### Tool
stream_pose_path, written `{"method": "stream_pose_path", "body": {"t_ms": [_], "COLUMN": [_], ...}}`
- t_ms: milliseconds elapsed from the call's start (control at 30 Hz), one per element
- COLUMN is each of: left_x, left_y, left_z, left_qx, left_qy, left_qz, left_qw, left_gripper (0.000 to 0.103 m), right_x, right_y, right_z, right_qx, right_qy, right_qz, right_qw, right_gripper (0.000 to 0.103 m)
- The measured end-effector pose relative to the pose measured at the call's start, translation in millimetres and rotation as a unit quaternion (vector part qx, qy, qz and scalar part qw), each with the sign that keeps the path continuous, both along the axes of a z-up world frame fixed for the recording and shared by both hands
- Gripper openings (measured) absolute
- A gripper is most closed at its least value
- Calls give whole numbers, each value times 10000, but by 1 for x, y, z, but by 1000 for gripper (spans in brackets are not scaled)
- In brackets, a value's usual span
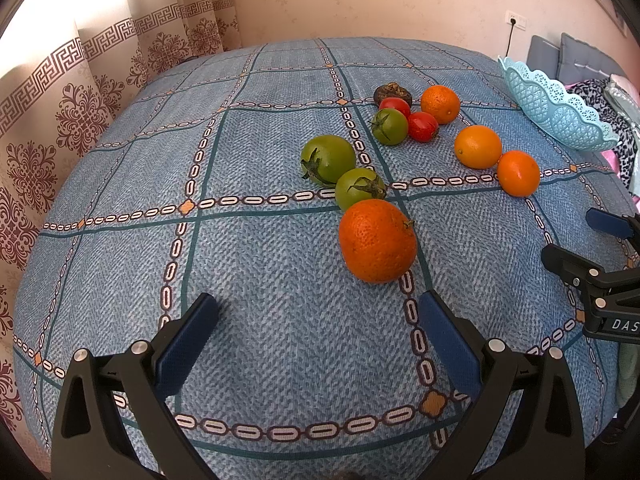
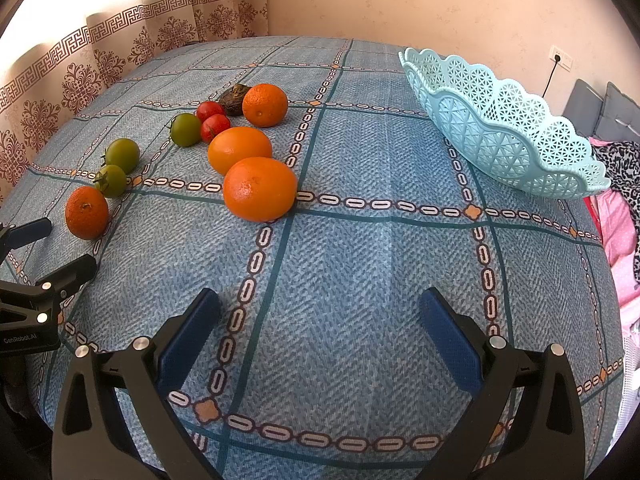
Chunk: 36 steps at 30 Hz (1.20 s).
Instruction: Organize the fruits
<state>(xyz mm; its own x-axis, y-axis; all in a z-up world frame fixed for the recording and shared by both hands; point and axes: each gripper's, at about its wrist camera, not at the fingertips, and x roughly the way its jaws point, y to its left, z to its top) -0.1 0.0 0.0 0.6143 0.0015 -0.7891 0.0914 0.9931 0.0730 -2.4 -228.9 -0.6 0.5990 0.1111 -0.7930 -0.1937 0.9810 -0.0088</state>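
Note:
Loose fruit lies on a blue checked tablecloth [image 1: 256, 276]. Nearest my left gripper [image 1: 320, 308] is a big orange [image 1: 377, 241], just ahead and slightly right of its open, empty fingers. Behind it sit two green tomatoes [image 1: 328, 159] [image 1: 359, 188], a third green tomato [image 1: 389, 126], two red tomatoes [image 1: 423, 126], a dark shrivelled fruit [image 1: 392, 91] and three more oranges [image 1: 477, 147]. My right gripper [image 2: 320, 304] is open and empty, with an orange [image 2: 260, 189] ahead to its left. A light blue lattice basket [image 2: 504, 128] stands far right, tilted; its inside is hidden.
Patterned curtains [image 1: 60, 112] hang behind the table at left. A wall socket with a cable [image 2: 560, 58], grey cushions and pink and leopard-print fabric [image 2: 624, 184] lie past the table's right edge. Each gripper shows at the other view's side edge.

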Motion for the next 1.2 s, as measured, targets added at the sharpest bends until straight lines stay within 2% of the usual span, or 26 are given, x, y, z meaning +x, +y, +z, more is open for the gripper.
{"method": "stream_pose_path", "body": {"t_ms": [800, 1200], "left_x": [0, -2], "left_y": [5, 4], "left_z": [3, 17], "left_qx": [-67, -85], "left_qy": [-9, -200], "left_qz": [-21, -32], "left_qw": [10000, 9998], "left_gripper": [98, 98], "right_x": [0, 4], "right_y": [0, -3], "right_z": [-2, 21], "right_qx": [48, 609], "right_qy": [16, -268], "right_qz": [54, 292], "right_qw": [10000, 9974], "right_gripper": [101, 101]}}
